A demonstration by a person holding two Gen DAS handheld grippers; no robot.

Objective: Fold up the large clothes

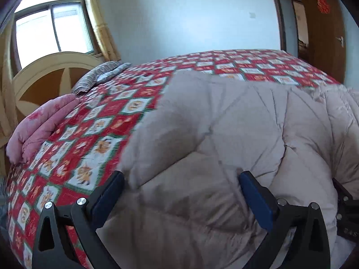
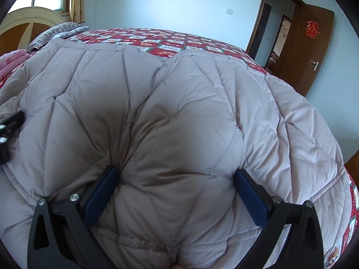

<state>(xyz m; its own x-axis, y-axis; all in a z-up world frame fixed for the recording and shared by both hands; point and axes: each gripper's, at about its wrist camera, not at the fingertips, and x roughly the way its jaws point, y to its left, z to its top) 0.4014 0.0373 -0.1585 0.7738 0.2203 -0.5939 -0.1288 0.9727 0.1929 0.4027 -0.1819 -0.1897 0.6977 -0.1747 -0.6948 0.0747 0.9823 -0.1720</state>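
Observation:
A large beige quilted down coat lies spread on the bed and fills most of the right wrist view. My left gripper is open, its blue-padded fingers wide apart, low over the coat's left part. My right gripper is open too, its fingers pressed into the puffy fabric on either side of a bulge. Part of the right gripper shows at the right edge of the left wrist view, and the left gripper shows at the left edge of the right wrist view.
The bed has a red and white patterned cover. A folded pink quilt and a striped pillow lie near the headboard. A window is behind it. An open wooden door stands at the right.

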